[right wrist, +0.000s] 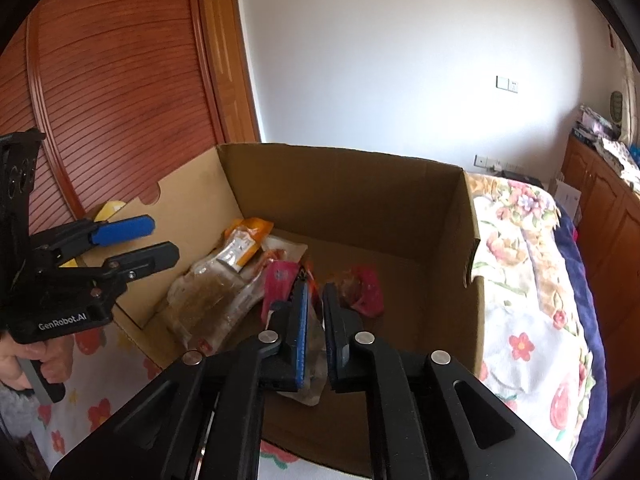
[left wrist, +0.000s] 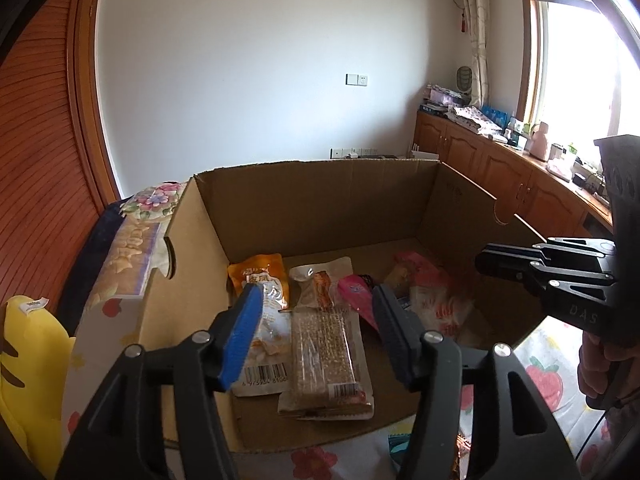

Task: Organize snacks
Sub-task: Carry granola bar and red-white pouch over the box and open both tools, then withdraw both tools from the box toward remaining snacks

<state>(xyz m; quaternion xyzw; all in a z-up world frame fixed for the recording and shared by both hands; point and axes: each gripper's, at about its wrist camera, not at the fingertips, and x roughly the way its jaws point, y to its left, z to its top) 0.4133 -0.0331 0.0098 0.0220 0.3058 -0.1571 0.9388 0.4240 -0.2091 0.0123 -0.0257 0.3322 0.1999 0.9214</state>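
An open cardboard box [left wrist: 320, 208] [right wrist: 340, 200] stands on the bed and holds several snack packets. My left gripper [left wrist: 318, 292] [right wrist: 164, 236] is open above the box's near left part. A clear-wrapped grain bar [left wrist: 324, 344] [right wrist: 204, 304] lies flat on the box floor below its fingers, untouched. Beside the bar lie an orange pouch [left wrist: 260, 276] and a pink packet [left wrist: 356, 292]. My right gripper [right wrist: 315, 286] [left wrist: 480, 260] reaches in from the right. Its jaws stand a narrow slit apart, with a thin clear snack packet [right wrist: 312, 364] caught between them.
Floral bedding [right wrist: 520, 320] surrounds the box. A yellow plush toy [left wrist: 32, 360] and a patterned carton [left wrist: 124, 264] sit against its left wall. Loose wrappers [left wrist: 400, 444] lie in front of the box. Wooden cabinets [left wrist: 500, 176] line the window wall. A hand [right wrist: 52, 364] grips the left tool.
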